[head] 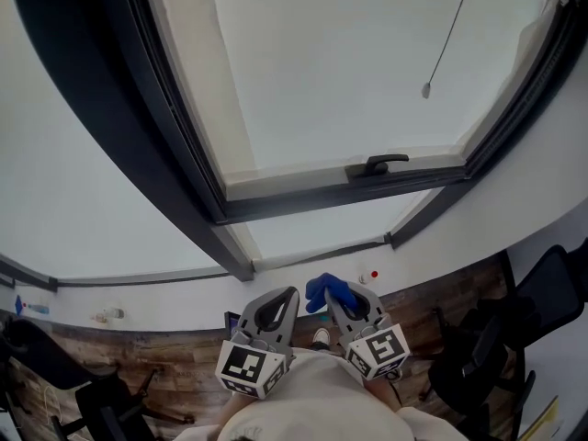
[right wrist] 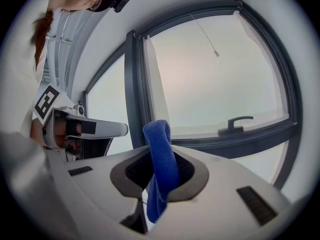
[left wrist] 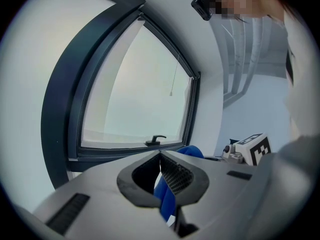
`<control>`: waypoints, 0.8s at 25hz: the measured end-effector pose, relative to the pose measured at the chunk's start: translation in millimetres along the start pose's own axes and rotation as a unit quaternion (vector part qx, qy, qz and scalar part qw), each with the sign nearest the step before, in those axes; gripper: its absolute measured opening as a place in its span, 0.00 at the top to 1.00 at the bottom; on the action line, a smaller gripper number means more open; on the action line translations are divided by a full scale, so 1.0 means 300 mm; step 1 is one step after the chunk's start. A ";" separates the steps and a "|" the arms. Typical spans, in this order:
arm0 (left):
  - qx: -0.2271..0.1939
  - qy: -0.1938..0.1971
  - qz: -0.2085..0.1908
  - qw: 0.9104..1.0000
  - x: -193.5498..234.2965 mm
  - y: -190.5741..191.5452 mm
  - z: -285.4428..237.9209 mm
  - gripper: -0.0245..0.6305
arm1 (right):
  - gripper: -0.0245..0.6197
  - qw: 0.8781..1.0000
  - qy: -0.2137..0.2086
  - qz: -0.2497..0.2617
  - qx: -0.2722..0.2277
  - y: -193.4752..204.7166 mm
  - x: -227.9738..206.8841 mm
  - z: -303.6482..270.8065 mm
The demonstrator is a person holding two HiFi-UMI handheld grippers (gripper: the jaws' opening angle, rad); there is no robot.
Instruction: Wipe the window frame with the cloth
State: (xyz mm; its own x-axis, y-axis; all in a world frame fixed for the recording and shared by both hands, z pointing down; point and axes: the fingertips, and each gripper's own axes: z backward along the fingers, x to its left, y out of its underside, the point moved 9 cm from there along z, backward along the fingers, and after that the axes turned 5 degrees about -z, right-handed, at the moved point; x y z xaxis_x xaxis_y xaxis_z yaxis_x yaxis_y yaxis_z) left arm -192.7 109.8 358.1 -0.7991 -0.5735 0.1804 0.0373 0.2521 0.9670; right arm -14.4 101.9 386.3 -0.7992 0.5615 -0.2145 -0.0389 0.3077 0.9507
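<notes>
A pair, left gripper (head: 287,294) and right gripper (head: 342,297); one cloth (right wrist: 161,159), one window frame (head: 340,196), one handle (head: 378,164), one cord (head: 448,39).

A large window with a dark grey metal frame (head: 129,127) is seen ahead of and above the left gripper (head: 280,297) and the right gripper (head: 344,294), its pale panes filled with soft, even daylight, and a black lever handle (head: 381,164) is mounted on the sash rail beyond the right gripper. Below the grippers a brown wood-pattern floor (head: 175,361) is met by a white wall (head: 165,306), and black office chairs (head: 551,288) are placed out to the right gripper's side.
</notes>
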 end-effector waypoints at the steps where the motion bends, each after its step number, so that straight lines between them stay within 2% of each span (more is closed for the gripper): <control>1: 0.001 0.000 0.001 1.000 0.025 0.001 0.008 0.95 | 0.88 1.000 -0.002 0.001 0.001 0.000 0.015 -0.028; 6: 0.004 -0.001 0.001 1.000 0.130 0.009 0.051 0.95 | 0.88 1.000 -0.023 0.018 -0.008 -0.018 0.066 -0.202; 12: 0.003 -0.010 0.006 1.000 0.216 0.011 0.093 0.95 | 0.88 0.995 -0.048 0.057 -0.060 -0.169 0.059 -0.562; 15: 0.006 -0.010 0.010 1.000 0.246 0.014 0.100 0.95 | 0.88 0.996 -0.047 0.067 -0.045 -0.212 0.052 -0.766; 20: 0.000 -0.013 0.018 1.000 0.304 0.009 0.101 0.95 | 0.88 0.996 -0.054 0.072 0.010 -0.164 0.065 -0.985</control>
State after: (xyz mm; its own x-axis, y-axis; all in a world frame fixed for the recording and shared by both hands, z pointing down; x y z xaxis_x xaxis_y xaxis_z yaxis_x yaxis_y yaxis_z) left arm -283.7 81.8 371.6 -0.8121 -0.5443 0.2103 0.0660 0.2723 0.9599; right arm -205.3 -129.4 401.7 -0.7262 0.6801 -0.1007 0.0837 0.2327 0.9689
